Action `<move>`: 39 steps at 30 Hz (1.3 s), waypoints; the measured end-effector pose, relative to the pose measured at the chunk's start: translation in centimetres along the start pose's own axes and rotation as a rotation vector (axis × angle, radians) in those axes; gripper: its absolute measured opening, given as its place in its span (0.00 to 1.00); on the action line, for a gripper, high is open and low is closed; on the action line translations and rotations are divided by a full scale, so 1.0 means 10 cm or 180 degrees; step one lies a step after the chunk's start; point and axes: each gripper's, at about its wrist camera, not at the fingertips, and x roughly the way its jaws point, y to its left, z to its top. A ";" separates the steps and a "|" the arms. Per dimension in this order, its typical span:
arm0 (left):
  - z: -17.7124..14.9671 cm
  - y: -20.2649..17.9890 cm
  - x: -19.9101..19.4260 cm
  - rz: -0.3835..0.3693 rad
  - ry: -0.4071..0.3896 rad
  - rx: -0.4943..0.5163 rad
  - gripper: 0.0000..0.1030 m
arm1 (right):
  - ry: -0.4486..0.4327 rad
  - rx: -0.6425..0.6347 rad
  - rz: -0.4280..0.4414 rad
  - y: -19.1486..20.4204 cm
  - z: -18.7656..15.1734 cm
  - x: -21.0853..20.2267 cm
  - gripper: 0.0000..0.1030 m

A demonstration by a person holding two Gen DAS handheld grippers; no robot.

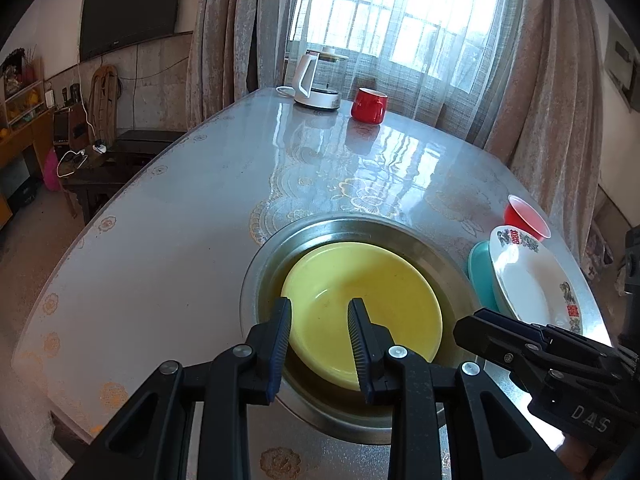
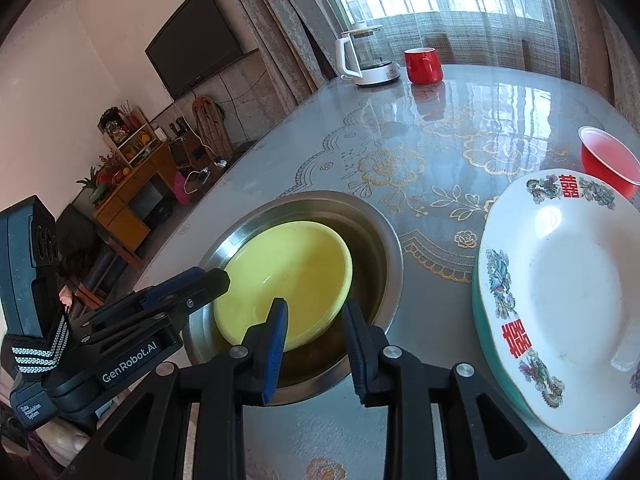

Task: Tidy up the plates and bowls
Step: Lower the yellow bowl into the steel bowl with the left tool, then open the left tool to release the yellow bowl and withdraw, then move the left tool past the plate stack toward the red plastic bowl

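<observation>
A yellow bowl (image 1: 362, 300) (image 2: 286, 280) lies inside a steel basin (image 1: 256, 276) (image 2: 386, 236) set in the table. My left gripper (image 1: 320, 308) hovers over the bowl's near side, open a little, with nothing pressed between its pads. My right gripper (image 2: 314, 308) stands just as narrowly open at the bowl's right rim and also grips nothing. Each gripper shows in the other's view: the right gripper (image 1: 476, 322) beside the basin, the left gripper (image 2: 218, 280) at the bowl's left edge. A white patterned plate (image 1: 524, 284) (image 2: 560, 300) rests on a teal dish (image 1: 480, 276) to the right.
A red plastic cup (image 1: 524, 216) (image 2: 604, 160) stands behind the white plate near the table's right edge. A red mug (image 1: 369, 105) (image 2: 423, 65) and a white kettle (image 1: 316, 84) (image 2: 368, 60) stand at the far end by the window.
</observation>
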 end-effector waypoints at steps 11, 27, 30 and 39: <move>0.03 -0.28 -0.17 -0.0070 -0.0102 0.0198 0.29 | -0.0257 0.0112 -0.0004 -0.08 -0.04 -0.33 0.32; 0.10 -0.76 -0.22 -0.0259 -0.0081 0.0449 0.29 | -0.0502 0.0350 -0.0185 -0.33 -0.05 -0.69 0.37; 0.11 -0.83 -0.18 -0.0275 -0.0022 0.0448 0.29 | -0.0537 0.0384 -0.0218 -0.37 -0.06 -0.74 0.37; 0.12 -0.95 -0.11 -0.0366 0.0037 0.0490 0.29 | -0.0585 0.0498 -0.0296 -0.56 -0.03 -0.81 0.37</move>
